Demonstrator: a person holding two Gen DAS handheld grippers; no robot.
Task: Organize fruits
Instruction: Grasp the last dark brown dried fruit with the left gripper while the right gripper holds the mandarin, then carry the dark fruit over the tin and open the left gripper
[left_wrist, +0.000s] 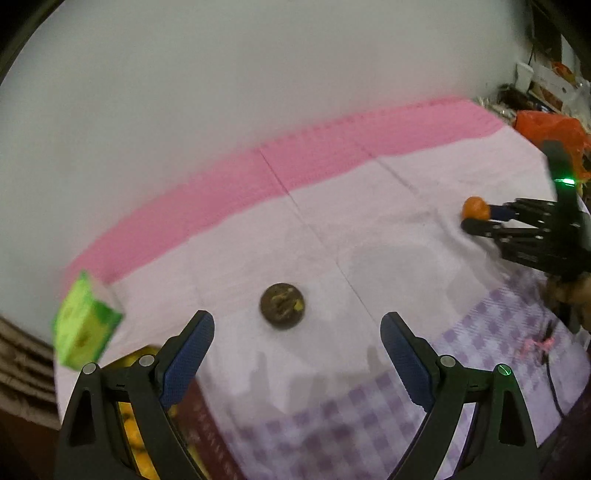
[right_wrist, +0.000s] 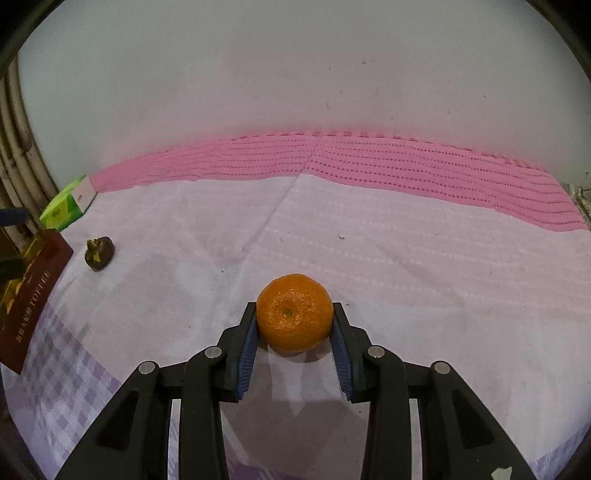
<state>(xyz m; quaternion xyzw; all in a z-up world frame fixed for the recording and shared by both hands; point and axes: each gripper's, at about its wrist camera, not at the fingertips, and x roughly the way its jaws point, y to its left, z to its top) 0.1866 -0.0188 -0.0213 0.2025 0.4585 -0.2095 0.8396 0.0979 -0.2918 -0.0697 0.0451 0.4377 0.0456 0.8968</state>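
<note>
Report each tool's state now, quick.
Left tool: open, holding nothing; a dark round fruit lies on the cloth ahead of it.
Right tool: closed on the orange.

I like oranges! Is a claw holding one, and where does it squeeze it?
Yes: the right claw squeezes the orange by its two sides. The left claw holds nothing.

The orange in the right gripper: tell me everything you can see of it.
The orange is small, round and slightly flattened, with bright, dimpled peel and a dark navel spot facing the right wrist camera. It looks whole and unpeeled. The right gripper is shut on it, its blue-padded fingers pressing its left and right sides. It sits low over the pale cloth, with a shadow beneath; contact cannot be told. The left wrist view shows it at far right.
</note>
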